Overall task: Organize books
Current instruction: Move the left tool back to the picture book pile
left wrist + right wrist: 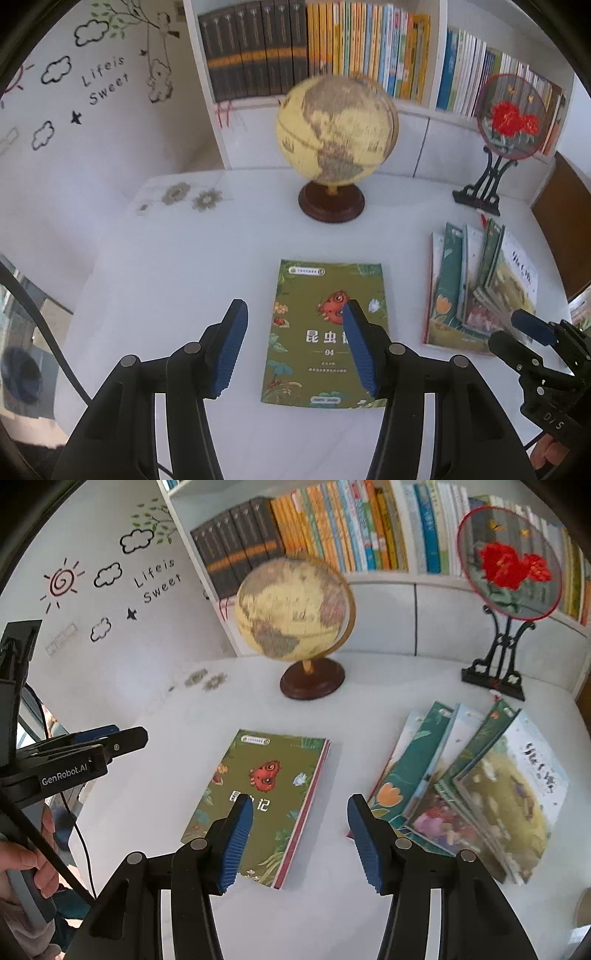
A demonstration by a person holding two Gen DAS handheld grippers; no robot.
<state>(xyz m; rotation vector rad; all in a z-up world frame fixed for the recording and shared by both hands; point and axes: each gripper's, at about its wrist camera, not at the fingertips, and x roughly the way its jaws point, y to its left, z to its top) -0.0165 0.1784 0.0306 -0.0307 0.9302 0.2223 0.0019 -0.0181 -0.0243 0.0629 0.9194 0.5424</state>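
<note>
Your left gripper [293, 347] hangs above the white tabletop [177, 266] with its blue ribbed pads [229, 350] parted and nothing between them; the pads press on no object. Below and ahead of it lies the green paperback book with a red insect on its cover [325, 332], flat on the table, cover up. Your right gripper [300, 843] likewise hovers over the table, jaws apart and empty, with the gap between that green book and the fanned pile of thin picture books [476, 797] showing between its fingers. The pile sits to the right of the green book, well apart from it, the books overlapping one another at loose angles. Behind them stand a yellowish globe on a dark round wooden base [336, 133] and a round embroidered fan with red flowers on a black stand [511, 118]. Further back, a white bookcase [417, 110] holds rows of upright books. Your hand [33, 864] shows at the lower left of the right wrist view.
</note>
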